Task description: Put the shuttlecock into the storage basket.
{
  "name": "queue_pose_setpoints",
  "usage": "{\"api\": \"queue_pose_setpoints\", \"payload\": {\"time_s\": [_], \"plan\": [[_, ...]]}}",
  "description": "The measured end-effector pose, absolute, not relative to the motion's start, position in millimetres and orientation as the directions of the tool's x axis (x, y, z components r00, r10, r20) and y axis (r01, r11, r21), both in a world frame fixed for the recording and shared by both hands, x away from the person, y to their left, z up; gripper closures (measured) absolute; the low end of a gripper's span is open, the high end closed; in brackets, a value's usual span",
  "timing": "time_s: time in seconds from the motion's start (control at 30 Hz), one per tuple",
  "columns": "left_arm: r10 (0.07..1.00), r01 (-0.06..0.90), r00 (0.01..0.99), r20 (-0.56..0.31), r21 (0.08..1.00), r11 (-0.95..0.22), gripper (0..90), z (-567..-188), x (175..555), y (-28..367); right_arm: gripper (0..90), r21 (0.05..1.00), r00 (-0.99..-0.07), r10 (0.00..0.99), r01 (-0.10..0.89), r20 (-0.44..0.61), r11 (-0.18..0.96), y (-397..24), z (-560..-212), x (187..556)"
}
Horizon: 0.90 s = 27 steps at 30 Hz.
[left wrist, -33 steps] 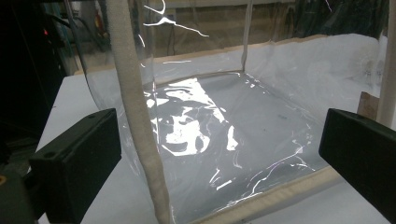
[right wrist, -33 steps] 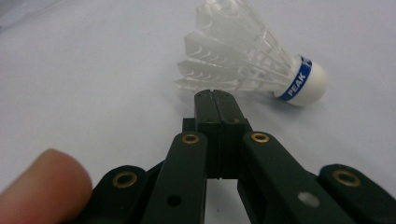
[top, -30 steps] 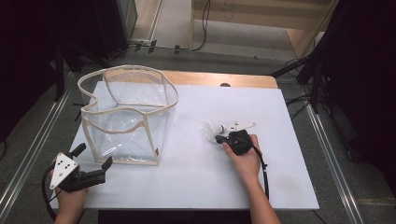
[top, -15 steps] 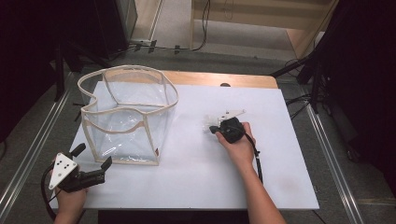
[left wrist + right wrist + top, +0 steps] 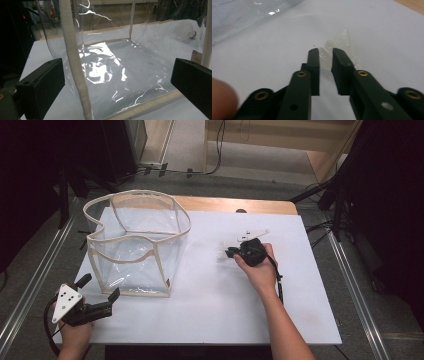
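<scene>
A white shuttlecock (image 5: 220, 254) lies on the white table (image 5: 210, 315), right of a clear bag with beige trim (image 5: 165, 270). My right gripper (image 5: 229, 252) points left at it. In the right gripper view the jaws (image 5: 326, 52) have just been opening and stand a narrow gap apart. The shuttlecock's feathers (image 5: 344, 42) show in that gap and past the tips, and I cannot tell whether the pads touch them. My left gripper (image 5: 100, 287) rests wide open at the bag's near left corner. In the left gripper view (image 5: 117, 67) the corner seam (image 5: 72, 57) rises between its jaws, and the shuttlecock (image 5: 183, 31) is visible through the plastic.
The bag stands upright with its mouth open on the table's left half. The table's wooden far edge (image 5: 240, 204) shows behind it. Dark stands and cables surround the table on the floor. A corner of the bag (image 5: 242, 17) lies ahead and left of the right jaws.
The right hand has moved away from me and a little left with its gripper. The left hand and the bag have stayed put.
</scene>
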State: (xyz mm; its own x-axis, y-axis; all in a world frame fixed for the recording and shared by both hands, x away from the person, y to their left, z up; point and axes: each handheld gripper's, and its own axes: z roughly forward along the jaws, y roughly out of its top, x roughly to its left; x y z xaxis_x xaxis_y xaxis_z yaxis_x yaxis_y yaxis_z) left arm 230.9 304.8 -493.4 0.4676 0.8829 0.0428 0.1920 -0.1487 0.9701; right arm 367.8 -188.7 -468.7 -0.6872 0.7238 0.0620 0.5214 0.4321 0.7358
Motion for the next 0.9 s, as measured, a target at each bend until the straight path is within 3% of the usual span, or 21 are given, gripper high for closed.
{"api": "queue_pose_setpoints", "payload": {"time_s": [0.03,0.07,0.13,0.33,0.37,0.47,0.53,0.7,0.87,0.9], "plan": [[0.883,0.192,0.468,0.042,0.97,-0.148,0.0,-493.4,230.9,304.8,66.2,0.736,-0.693,0.718,0.52,0.068,0.433,-190.5,-467.0,368.3],[0.883,0.193,0.467,0.042,0.97,-0.148,0.0,-493.4,230.9,304.8,54.8,0.74,-0.701,0.711,0.509,0.06,0.439,-193.3,-463.3,367.8],[0.883,0.193,0.467,0.044,0.97,-0.151,0.0,-493.3,230.9,304.8,51.0,0.744,-0.697,0.715,0.505,0.052,0.437,-194.0,-461.7,367.3],[0.883,0.193,0.467,0.045,0.969,-0.152,0.0,-493.4,231.0,304.8,12.8,0.734,-0.678,0.734,0.516,0.035,0.441,-202.9,-451.7,370.7],[0.883,0.193,0.467,0.044,0.97,-0.151,0.0,-493.4,231.0,304.8,10.2,0.731,-0.67,0.742,0.52,0.029,0.441,-204.3,-450.7,371.7],[0.883,0.192,0.467,0.043,0.97,-0.149,0.0,-493.4,230.9,304.8,7.6,0.719,-0.679,0.735,0.512,0.004,0.469,-205.9,-448.1,374.1],[0.883,0.192,0.467,0.042,0.97,-0.147,0.0,-493.4,231.0,304.9,0.0,0.684,-0.706,0.708,0.505,-0.024,0.527,-204.7,-449.0,376.2],[0.883,0.192,0.468,0.041,0.97,-0.147,0.0,-493.4,231.2,305.1,0.0,0.631,-0.779,0.622,0.442,-0.082,0.637,-208.7,-453.2,382.2],[0.883,0.192,0.467,0.042,0.97,-0.148,0.0,-493.3,231.2,305.4,0.0,0.586,-0.817,0.573,0.432,-0.068,0.685,-211.0,-462.5,390.1],[0.883,0.192,0.467,0.042,0.97,-0.148,0.0,-493.3,231.3,305.4,3.4,0.57,-0.819,0.57,0.439,-0.064,0.695,-210.6,-466.5,392.3]]}}
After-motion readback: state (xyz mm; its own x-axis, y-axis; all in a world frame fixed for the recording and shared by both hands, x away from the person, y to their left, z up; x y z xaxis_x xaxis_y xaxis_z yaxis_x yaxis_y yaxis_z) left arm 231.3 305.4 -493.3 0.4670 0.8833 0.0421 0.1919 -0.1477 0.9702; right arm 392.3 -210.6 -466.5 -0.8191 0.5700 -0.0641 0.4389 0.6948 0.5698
